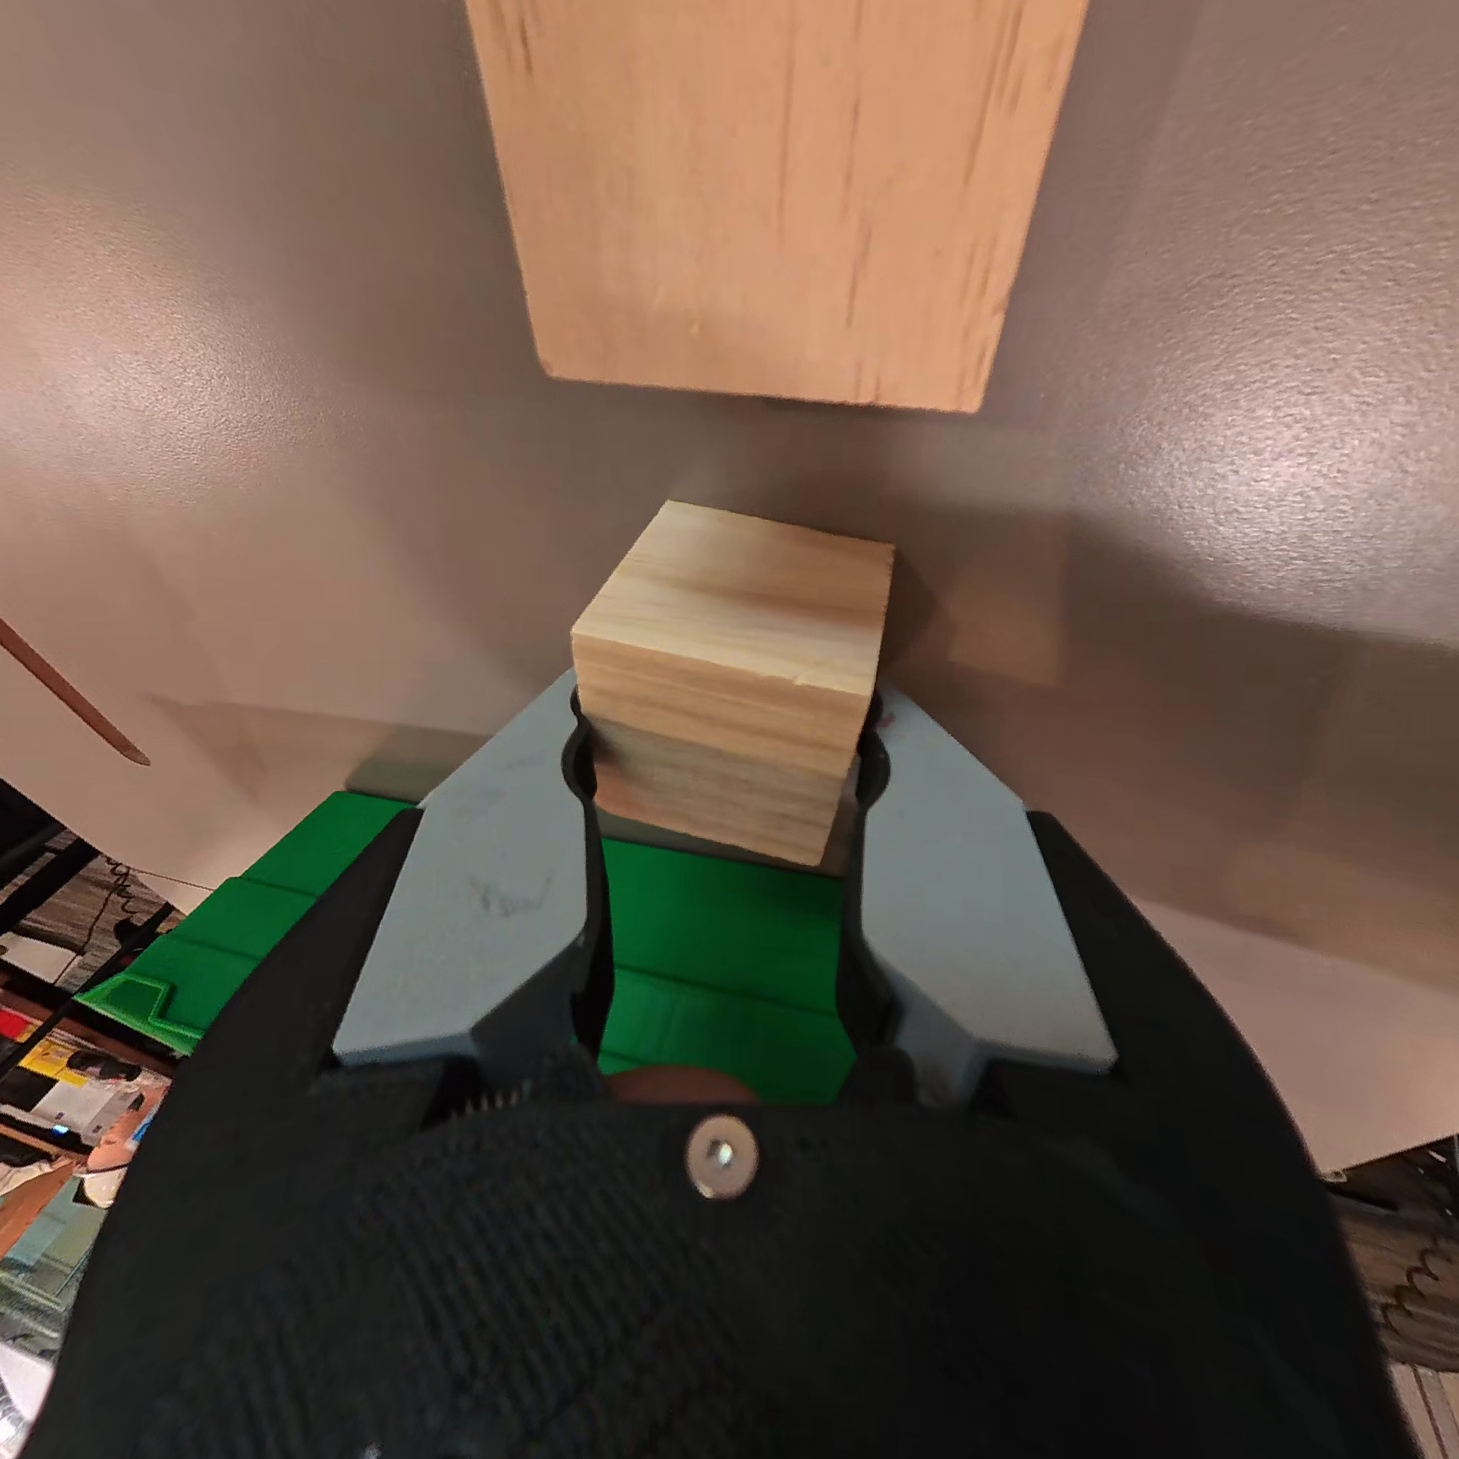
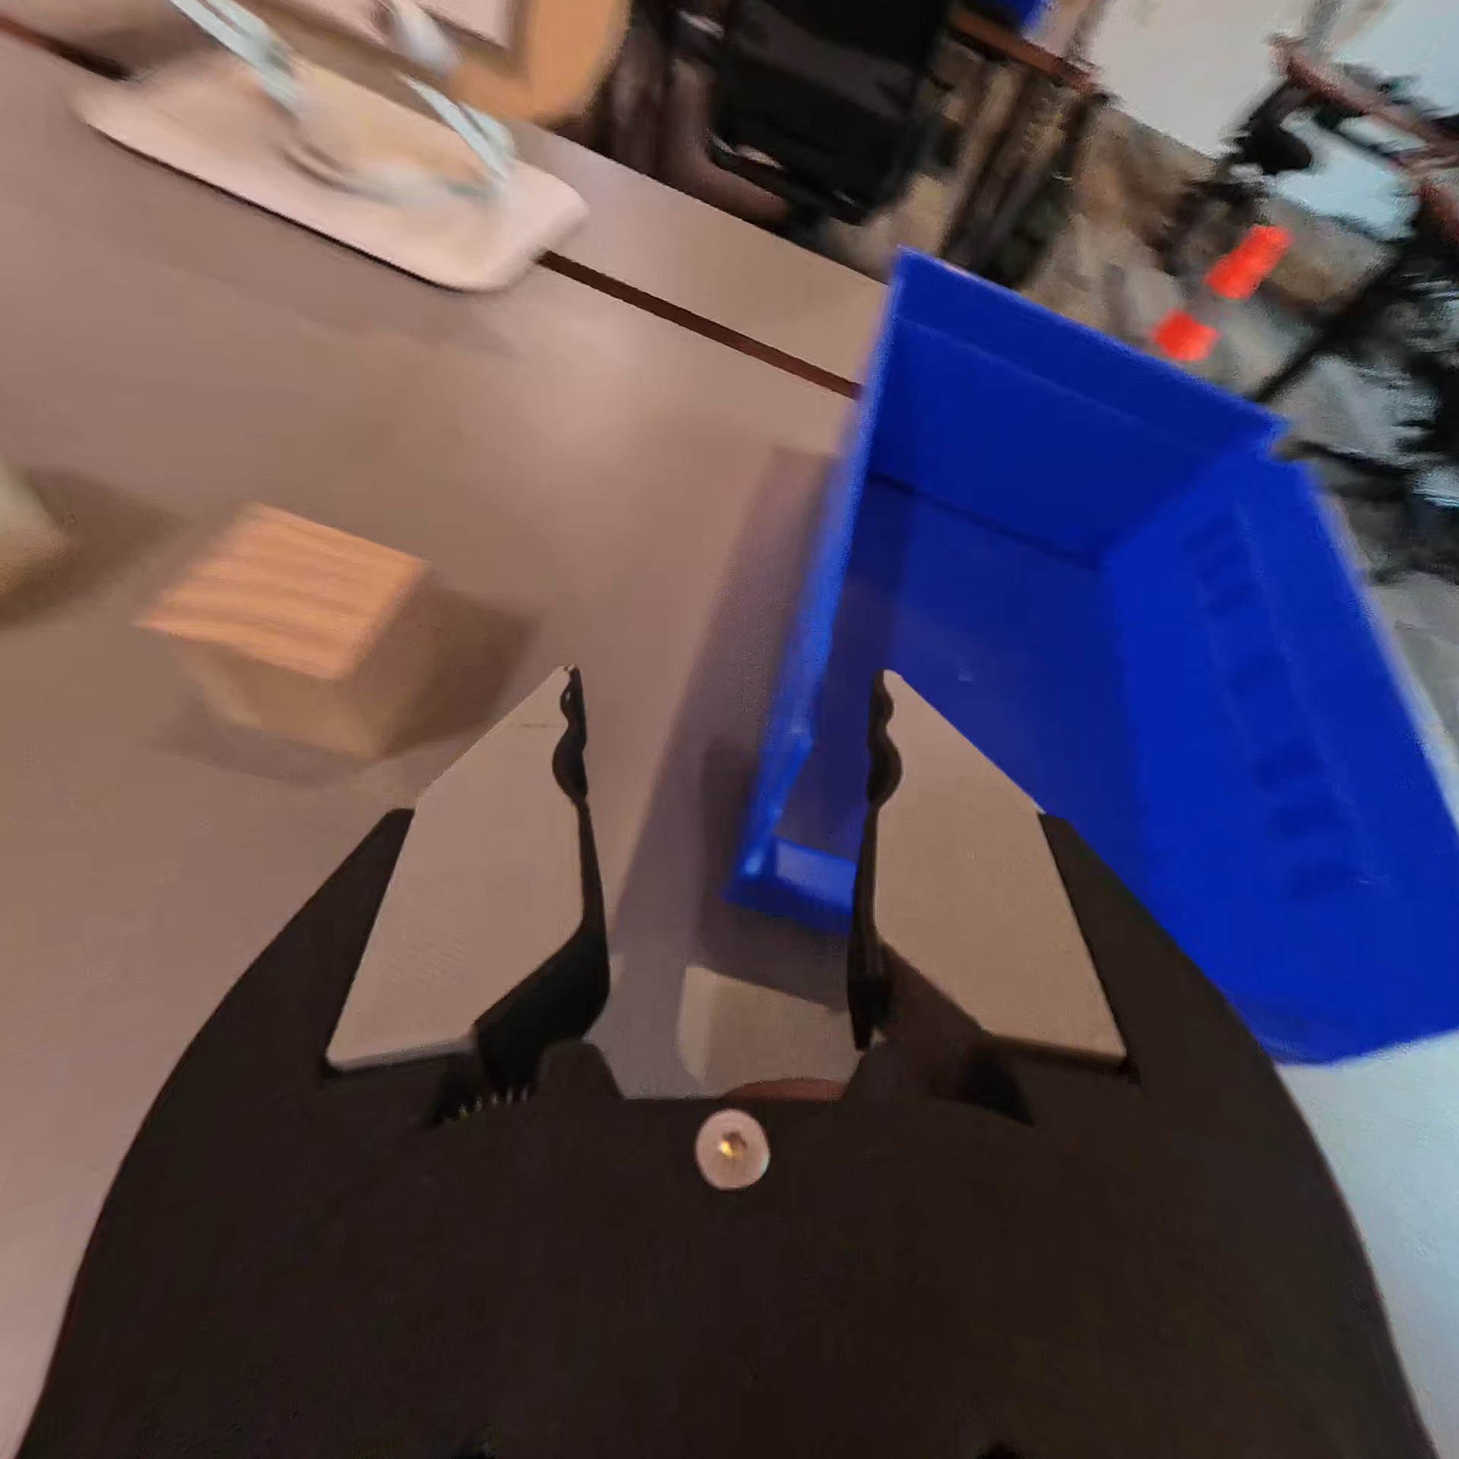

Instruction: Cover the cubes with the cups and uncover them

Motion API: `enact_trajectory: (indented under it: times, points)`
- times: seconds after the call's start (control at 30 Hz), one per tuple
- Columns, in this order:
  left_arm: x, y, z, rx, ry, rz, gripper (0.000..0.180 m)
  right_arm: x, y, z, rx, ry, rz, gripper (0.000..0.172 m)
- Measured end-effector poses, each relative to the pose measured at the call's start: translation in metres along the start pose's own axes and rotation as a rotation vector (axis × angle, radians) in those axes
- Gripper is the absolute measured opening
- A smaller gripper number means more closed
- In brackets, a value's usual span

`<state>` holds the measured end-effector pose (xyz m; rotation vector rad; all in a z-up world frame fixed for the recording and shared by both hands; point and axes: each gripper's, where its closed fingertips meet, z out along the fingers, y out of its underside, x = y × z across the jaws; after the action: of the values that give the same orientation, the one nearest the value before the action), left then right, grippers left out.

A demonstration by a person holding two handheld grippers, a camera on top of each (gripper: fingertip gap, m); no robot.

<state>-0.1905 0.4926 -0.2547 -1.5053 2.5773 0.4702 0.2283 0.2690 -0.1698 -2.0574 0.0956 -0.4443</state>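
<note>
L gripper clenched on a pale wood cube, both pads pressing its sides, lifted clear of the desk. R gripper released, nothing between its fingers, above the desk beside a blue bin.

Risk: cube sits far fwd at the fingertips; may pivot or slip on a jolt.

L view only: large wood block ahead. R view only: second cube on desk, bin. No cups visible in either view.

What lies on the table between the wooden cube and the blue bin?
Nothing: in the right wrist view the table between wooden cube and blue bin is bare; only the open right gripper hovers near.
</note>
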Motion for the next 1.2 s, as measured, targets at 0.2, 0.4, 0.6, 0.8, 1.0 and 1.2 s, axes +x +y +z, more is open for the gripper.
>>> enact_trajectory:
  times: [0.2, 0.4, 0.6, 0.8, 1.0, 1.2]
  points:
    - [0.0, -0.002, 0.0, 0.008, -0.026, -0.007, 0.066, 0.027, 0.02, 0.018, -0.092, 0.131, -0.042, 0.002]
    - [0.002, -0.008, -0.002, 0.026, -0.023, -0.006, 0.066, 0.046, 0.037, -0.003, -0.081, 0.161, 0.085, 0.001]
    - [0.004, -0.015, -0.003, 0.051, -0.02, -0.007, 0.065, 0.05, 0.046, -0.018, -0.068, 0.192, 0.099, 0.001]
    - [0.004, -0.014, -0.003, 0.084, -0.001, -0.059, 0.065, -0.011, -0.017, -0.052, 0.131, -0.014, 0.076, 0.043]
    - [0.004, -0.013, -0.002, 0.073, 0.002, -0.07, 0.066, -0.119, -0.031, 0.006, -0.04, -0.293, 0.003, 0.076]
    - [0.001, 0.001, -0.006, 0.015, -0.062, -0.053, 0.072, -0.135, 0.003, 0.05, -0.272, -0.319, -0.006, 0.068]
